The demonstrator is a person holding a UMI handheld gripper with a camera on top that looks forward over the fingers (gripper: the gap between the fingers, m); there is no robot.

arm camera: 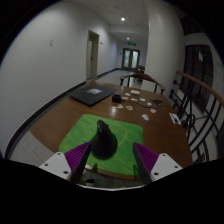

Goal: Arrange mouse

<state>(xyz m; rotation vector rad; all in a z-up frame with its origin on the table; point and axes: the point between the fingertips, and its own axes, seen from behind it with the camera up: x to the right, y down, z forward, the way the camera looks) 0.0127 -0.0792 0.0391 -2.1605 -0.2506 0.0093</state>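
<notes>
A black mouse (104,143) lies on a green mat (125,133) on the near part of a wooden table (70,115). My gripper (110,160) is open. Its purple pads (76,157) stand on either side of the mouse, with a gap showing on each side. The mouse sits between the fingertips and just ahead of them, nearer the left finger. The mouse's near end is hidden below the fingers.
A dark flat pad or laptop (95,95) lies at the table's far left. Several small items (135,98) and white cards (150,116) lie at the far right. Chairs (185,105) stand along the right side. A corridor with doors lies beyond.
</notes>
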